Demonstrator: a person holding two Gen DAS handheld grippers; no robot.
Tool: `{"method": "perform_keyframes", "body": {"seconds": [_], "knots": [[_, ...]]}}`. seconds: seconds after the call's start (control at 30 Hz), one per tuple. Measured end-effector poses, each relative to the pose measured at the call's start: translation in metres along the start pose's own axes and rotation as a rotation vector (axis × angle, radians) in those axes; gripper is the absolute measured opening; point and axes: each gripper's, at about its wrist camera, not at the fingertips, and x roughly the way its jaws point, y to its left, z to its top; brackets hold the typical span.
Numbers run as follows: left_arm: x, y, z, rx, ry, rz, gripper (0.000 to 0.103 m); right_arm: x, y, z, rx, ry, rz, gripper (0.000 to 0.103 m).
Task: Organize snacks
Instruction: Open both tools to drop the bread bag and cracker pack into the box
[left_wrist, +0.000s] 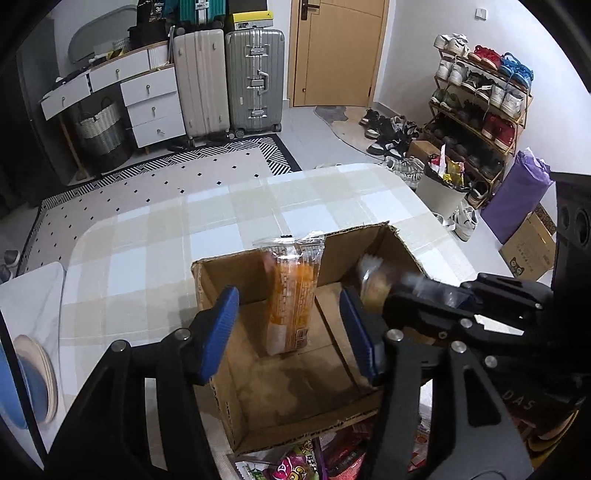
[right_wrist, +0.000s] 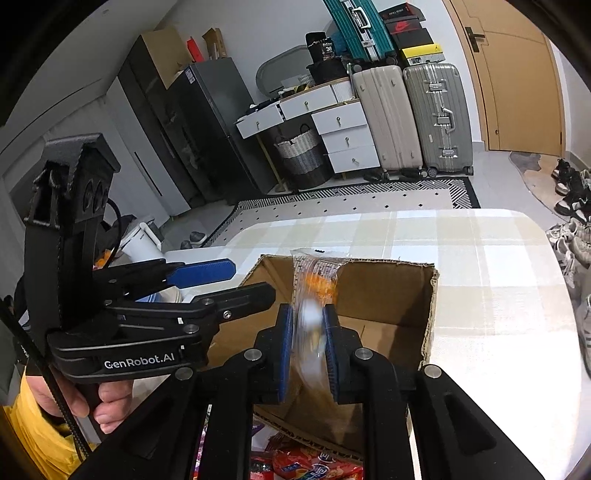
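An open cardboard box (left_wrist: 236, 402) (right_wrist: 391, 295) stands on the checked table. An orange snack packet (left_wrist: 291, 291) leans upright against its far wall inside. My left gripper (left_wrist: 288, 332) hangs open and empty over the box, its blue pads either side of that packet without touching it. My right gripper (right_wrist: 308, 343) is shut on a clear-wrapped snack packet (right_wrist: 314, 284), blurred, held above the box's right half; this packet shows in the left wrist view (left_wrist: 373, 284) too. More snack packets (left_wrist: 295, 465) (right_wrist: 314, 465) lie in front of the box.
The checked table (left_wrist: 184, 229) (right_wrist: 498, 277) extends beyond the box. Stacked plates (left_wrist: 33, 384) sit at the left. A bin (left_wrist: 443, 192), shoe rack (left_wrist: 480, 103) and boxes stand on the floor to the right; suitcases (right_wrist: 413, 118) and drawers are by the far wall.
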Motion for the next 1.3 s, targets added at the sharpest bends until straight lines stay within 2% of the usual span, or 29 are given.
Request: {"method": "perform_keyframes", "body": {"seconds": [0.47,0.57,0.93,1.0,1.03,1.07,1.17,1.23,1.3], "knots": [[-0.033,0.0,-0.024,-0.02,0.008,-0.002,0.056,-0.027,0.015,0.0,-0.008,-0.026,0.004,0.016],[-0.044,-0.001,-0.034,-0.033,0.004,-0.005,0.063,-0.037,0.019,-0.002,-0.003,-0.033,0.005,0.017],[-0.118,-0.013,-0.076,-0.042,-0.094,0.016,0.069,-0.097,0.053,-0.026,-0.067,-0.1,-0.01,0.02],[-0.137,-0.015,-0.083,-0.054,-0.12,0.008,0.073,-0.111,0.062,-0.032,-0.083,-0.123,-0.019,0.02],[-0.148,-0.016,-0.089,-0.065,-0.141,0.005,0.079,-0.121,0.066,-0.036,-0.089,-0.139,-0.023,0.023],[-0.16,-0.018,-0.094,-0.073,-0.163,0.008,0.08,-0.129,0.069,-0.039,-0.094,-0.154,-0.025,0.025],[-0.191,-0.024,-0.105,-0.073,-0.212,0.022,0.08,-0.155,0.08,-0.05,-0.112,-0.205,-0.03,0.035],[-0.21,-0.029,-0.113,-0.071,-0.24,0.041,0.081,-0.176,0.089,-0.06,-0.125,-0.244,-0.037,0.049],[-0.226,-0.033,-0.12,-0.076,-0.265,0.034,0.083,-0.191,0.095,-0.066,-0.138,-0.272,-0.035,0.052]]}}
